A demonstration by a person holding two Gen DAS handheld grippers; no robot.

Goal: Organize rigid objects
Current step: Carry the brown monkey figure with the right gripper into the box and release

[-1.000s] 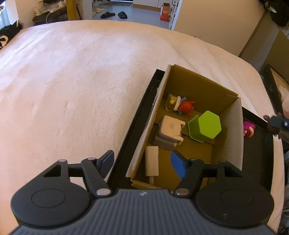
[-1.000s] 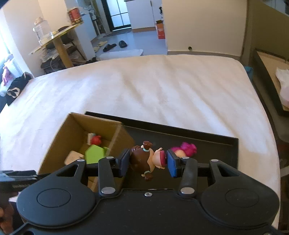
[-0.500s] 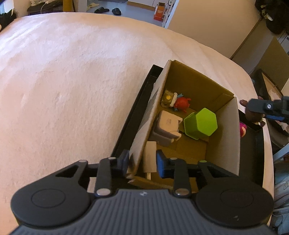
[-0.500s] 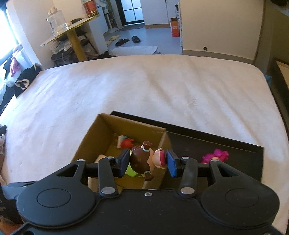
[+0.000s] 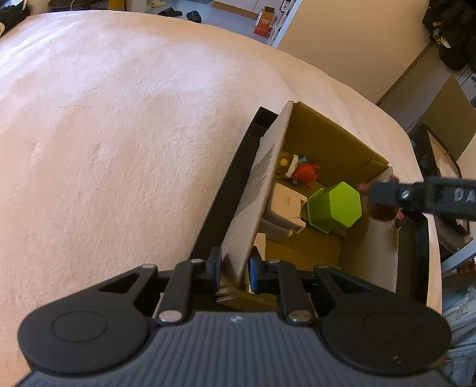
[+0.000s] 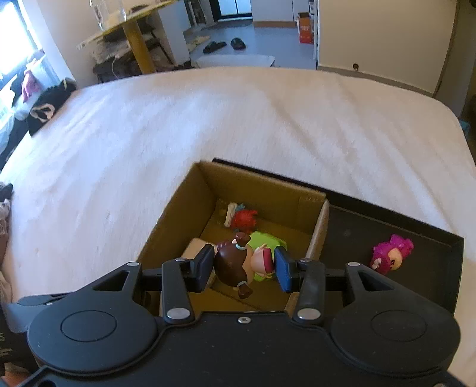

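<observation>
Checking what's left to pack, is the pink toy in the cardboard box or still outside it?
Outside. The pink toy lies on the black tray, right of the cardboard box wall.

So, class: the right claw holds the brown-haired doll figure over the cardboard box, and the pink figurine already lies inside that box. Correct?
Not quite. The right wrist view shows the pink figurine in the black tray beside the cardboard box, not inside it. The right claw does hold the brown-haired doll figure over it.

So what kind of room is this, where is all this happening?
Probably a bedroom in a lived-in home: the work happens on a wide bed under a pale blanket, slippers sit on the floor beyond it, and a cluttered side table stands by the window.
</observation>
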